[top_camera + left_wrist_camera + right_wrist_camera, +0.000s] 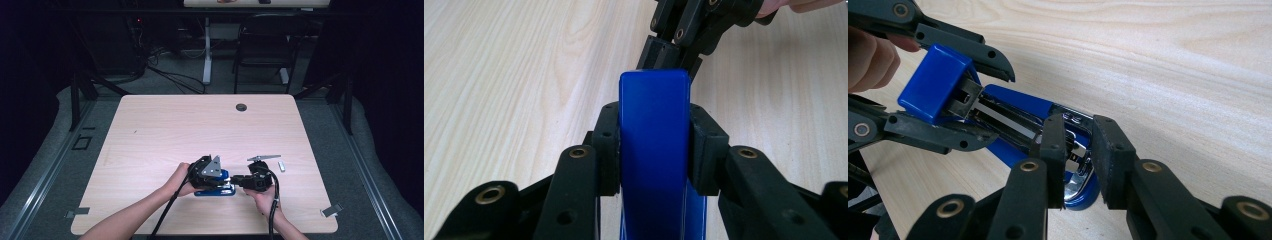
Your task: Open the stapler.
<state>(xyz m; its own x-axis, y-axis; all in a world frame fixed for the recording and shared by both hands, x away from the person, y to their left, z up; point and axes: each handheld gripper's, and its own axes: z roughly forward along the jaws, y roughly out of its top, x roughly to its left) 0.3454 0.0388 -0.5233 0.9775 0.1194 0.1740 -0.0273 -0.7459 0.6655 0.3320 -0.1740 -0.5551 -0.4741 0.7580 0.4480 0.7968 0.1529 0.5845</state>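
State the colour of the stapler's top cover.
Blue; the stapler shows it best in the left gripper view.

The stapler (216,186) lies on the table (165,130) between both grippers; a staple strip (281,166) lies to its right.

Glossy blue plastic stapler (943,82) (chromed inside)

Setting is read as a lab or recording studio rather than a home. A light wood-grain table (165,125) with a cable grommet (241,107) is set on grey carpet (65,160), enclosed by dark curtains and black frame legs. Behind it, loose cables (170,75), a black chair (265,45) and a second desk's white leg (206,50) are seen.
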